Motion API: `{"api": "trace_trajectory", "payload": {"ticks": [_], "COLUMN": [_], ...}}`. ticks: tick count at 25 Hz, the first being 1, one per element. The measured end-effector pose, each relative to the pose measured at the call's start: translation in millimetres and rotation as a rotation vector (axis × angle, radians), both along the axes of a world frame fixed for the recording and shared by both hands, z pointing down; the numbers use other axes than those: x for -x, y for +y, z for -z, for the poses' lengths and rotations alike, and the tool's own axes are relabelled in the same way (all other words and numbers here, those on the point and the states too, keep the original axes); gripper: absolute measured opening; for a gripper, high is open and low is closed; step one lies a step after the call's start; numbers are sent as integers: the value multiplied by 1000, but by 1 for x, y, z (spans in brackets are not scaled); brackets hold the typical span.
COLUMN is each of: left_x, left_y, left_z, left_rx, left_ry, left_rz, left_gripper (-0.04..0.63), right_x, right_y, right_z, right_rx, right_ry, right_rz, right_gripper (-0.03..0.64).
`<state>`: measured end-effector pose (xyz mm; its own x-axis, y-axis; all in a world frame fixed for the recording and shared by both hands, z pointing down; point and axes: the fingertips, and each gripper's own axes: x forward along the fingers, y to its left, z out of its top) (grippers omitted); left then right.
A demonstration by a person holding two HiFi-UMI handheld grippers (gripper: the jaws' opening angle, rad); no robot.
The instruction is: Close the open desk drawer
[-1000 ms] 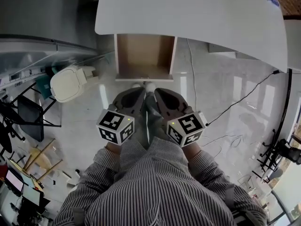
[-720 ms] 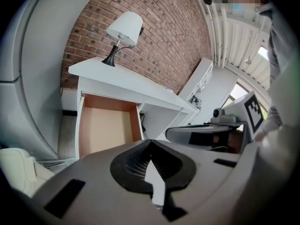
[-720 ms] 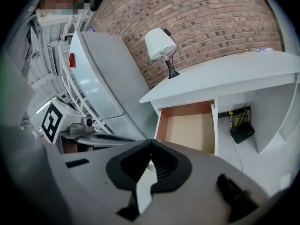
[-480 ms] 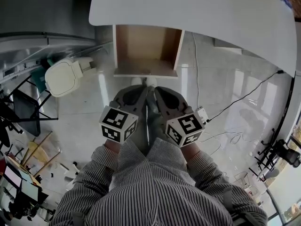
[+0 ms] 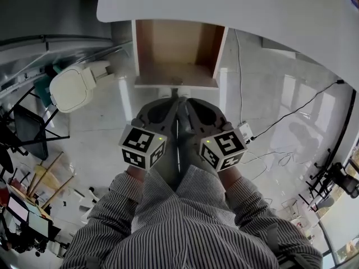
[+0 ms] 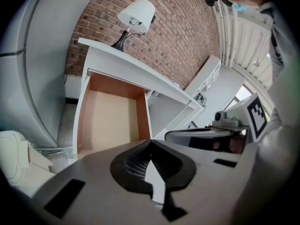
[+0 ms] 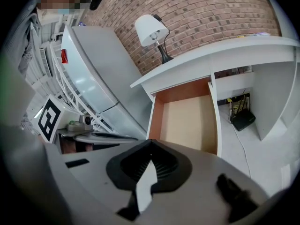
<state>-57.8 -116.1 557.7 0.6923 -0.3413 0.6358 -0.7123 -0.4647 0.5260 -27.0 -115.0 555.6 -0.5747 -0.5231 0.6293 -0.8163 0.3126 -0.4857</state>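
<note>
The open drawer (image 5: pixel 176 52) sticks out from under the white desk top (image 5: pixel 235 7); its wooden inside is bare and its white front panel (image 5: pixel 176 83) faces me. Both grippers hang side by side just short of that panel. My left gripper (image 5: pixel 171 102) is shut with nothing in it, and so is my right gripper (image 5: pixel 185 102). In the left gripper view the drawer (image 6: pixel 110 121) lies ahead beyond the shut left gripper (image 6: pixel 150 142). In the right gripper view the drawer (image 7: pixel 190 121) lies ahead of the shut right gripper (image 7: pixel 150 141).
A white lidded bin (image 5: pixel 73 88) stands on the floor left of the drawer. A black cable (image 5: pixel 280 122) runs across the tiles at the right. A lamp (image 7: pixel 151 29) stands on the desk, a black box (image 7: pixel 243 117) sits under it, and a grey fridge (image 7: pixel 93 78) is beside it.
I have come closer to the desk: the drawer looks larger and both shut grippers now sit nearer its front panel. The drawer itself has not moved.
</note>
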Motion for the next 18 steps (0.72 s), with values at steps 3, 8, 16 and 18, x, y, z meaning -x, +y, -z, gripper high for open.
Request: {"api": "trace_trajectory", "payload": {"ticks": [3,8,16,18], "left_x": [2,4,6,6], "left_y": [5,8,13,13], "left_z": [-15,-33,-67,-74], "left_rx": [15,40,73,82], "left_ry": [-13,-17,-51,-59], "left_rz": [7,12,3,7], "left_gripper": [12,12,12,12], "right_x": [-1,-2,-3,-4], "right_y": [6,13,24,28], "right_z": [-14,-36,-72,-80], "right_rx": [26,59,103,118], "right_ry": [-2,6,15,17], "right_rz": [-17,-25,-39,-43], "right_gripper": [17,17,17,17]}}
